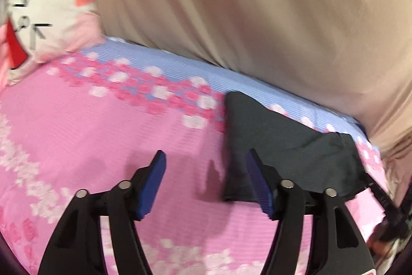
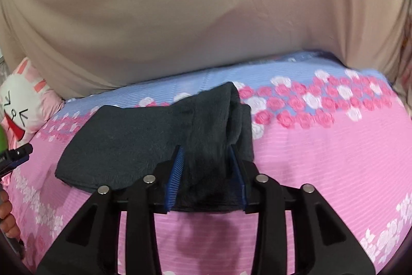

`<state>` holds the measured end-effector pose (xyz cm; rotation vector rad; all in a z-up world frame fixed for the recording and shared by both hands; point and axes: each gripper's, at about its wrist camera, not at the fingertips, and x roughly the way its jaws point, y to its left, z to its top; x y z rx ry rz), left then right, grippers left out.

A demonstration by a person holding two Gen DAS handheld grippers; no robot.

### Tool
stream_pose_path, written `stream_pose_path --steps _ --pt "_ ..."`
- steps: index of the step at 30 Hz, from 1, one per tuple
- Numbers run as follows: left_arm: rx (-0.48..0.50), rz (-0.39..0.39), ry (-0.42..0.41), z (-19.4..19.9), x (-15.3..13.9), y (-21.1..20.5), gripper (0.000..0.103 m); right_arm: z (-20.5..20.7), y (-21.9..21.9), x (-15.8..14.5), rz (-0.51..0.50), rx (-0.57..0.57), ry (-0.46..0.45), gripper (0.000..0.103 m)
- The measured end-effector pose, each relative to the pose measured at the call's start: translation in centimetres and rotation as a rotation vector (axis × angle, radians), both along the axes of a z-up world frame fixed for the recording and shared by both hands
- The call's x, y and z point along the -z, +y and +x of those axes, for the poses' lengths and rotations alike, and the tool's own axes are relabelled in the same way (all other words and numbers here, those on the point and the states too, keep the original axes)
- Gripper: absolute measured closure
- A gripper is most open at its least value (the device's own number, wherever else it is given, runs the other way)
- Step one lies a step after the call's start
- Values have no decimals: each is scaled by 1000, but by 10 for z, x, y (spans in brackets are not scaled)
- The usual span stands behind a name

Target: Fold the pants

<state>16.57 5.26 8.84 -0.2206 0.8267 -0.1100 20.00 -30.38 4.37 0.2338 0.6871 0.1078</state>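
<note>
The dark grey pants (image 2: 134, 143) lie folded into a compact bundle on the pink flowered bedsheet (image 2: 334, 159). My right gripper (image 2: 206, 153) is closed onto the thick right end of the bundle, with fabric bunched between its blue pads (image 2: 177, 166). In the left wrist view the pants (image 1: 283, 143) lie to the right. My left gripper (image 1: 204, 159) is open and empty just left of the bundle's near edge, above the sheet; its right pad (image 1: 257, 182) overlaps the fabric edge.
A beige curtain or sheet (image 2: 206, 12) hangs behind the bed. A white and pink rabbit pillow (image 1: 49, 17) sits at the far left. The left gripper's tip (image 2: 15, 156) and a hand show at the left edge of the right wrist view.
</note>
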Motion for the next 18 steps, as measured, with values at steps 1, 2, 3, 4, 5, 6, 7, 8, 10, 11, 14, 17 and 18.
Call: stream_pose_path --steps 1,2,3,4,5,6,7,8,10,11,14,17,18 --pt "22 -5 13 3 2 -7 33 1 -2 4 15 3 10 67" --pt "50 -3 39 12 10 -18 31 0 -4 6 23 5 17 67" --pt "51 19 81 22 21 -26 32 -1 -7 9 26 10 22 67" --pt "26 75 152 33 39 -34 39 -1 -9 13 23 15 33 67" --pt "-5 100 257 45 67 -32 39 0 -12 17 22 17 43 67" --pt "-45 143 154 39 67 -33 38 0 -15 20 31 18 51 65" --pt "-61 195 160 38 71 -36 37 -1 -20 22 54 17 57 62" --pt "-57 155 168 37 74 -33 39 -1 -23 22 70 21 61 59" --pt "-66 57 166 33 73 -24 40 2 -28 21 94 27 68 54" --pt "-58 21 159 33 72 -20 40 3 -30 22 111 20 75 53" --pt "-1 -19 156 35 83 -24 40 16 -27 35 155 -18 136 44" --pt "25 -9 167 39 98 -32 42 22 -25 43 184 -34 156 66" --pt "30 12 151 37 99 -36 45 20 -23 37 192 -56 147 74"
